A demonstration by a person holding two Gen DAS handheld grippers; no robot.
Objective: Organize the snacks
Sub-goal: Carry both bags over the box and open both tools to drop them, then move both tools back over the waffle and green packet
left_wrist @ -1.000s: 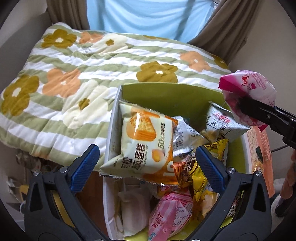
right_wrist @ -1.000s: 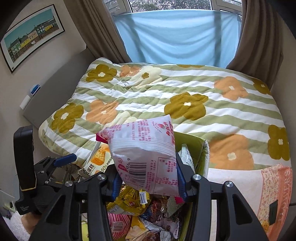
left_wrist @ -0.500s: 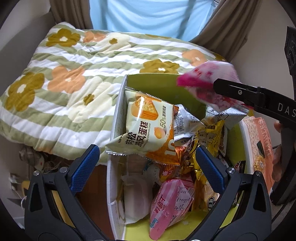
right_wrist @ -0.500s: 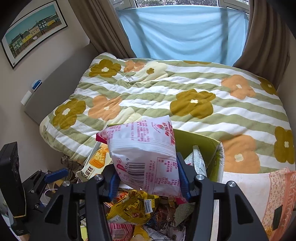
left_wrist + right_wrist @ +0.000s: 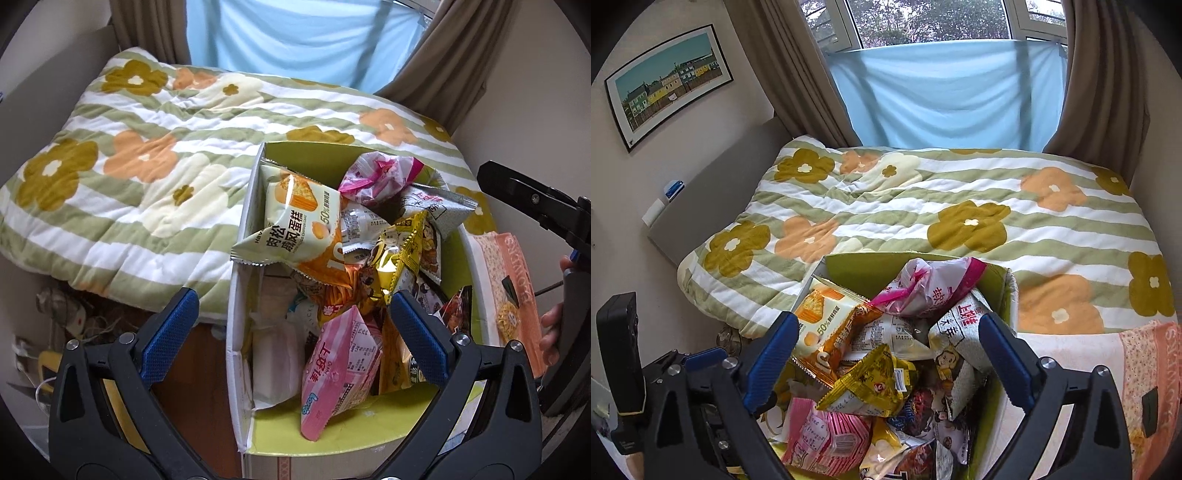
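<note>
A green-lined cardboard box (image 5: 240, 295) holds several snack packets. A pink and white packet (image 5: 376, 177) lies on top of the pile at the far end; it also shows in the right wrist view (image 5: 934, 284). A pale cake packet (image 5: 291, 218) leans on the left wall, a yellow packet (image 5: 871, 380) lies mid-pile, and a pink packet (image 5: 340, 365) lies near the front. My left gripper (image 5: 291, 332) is open and empty above the box's near end. My right gripper (image 5: 886, 362) is open and empty above the pile; its finger shows at the right edge of the left wrist view (image 5: 532, 199).
The box (image 5: 1001, 280) stands against a bed with a green-striped flowered quilt (image 5: 129, 177). A pink patterned cloth (image 5: 509, 280) lies right of the box. Curtains and a blue sheet (image 5: 945, 92) hang behind the bed. Cables and clutter (image 5: 66, 325) lie on the floor at left.
My right gripper has opened and let go of the pink and white packet, which now lies on the pile at the far end of the box. The right gripper has drawn back to the right.
</note>
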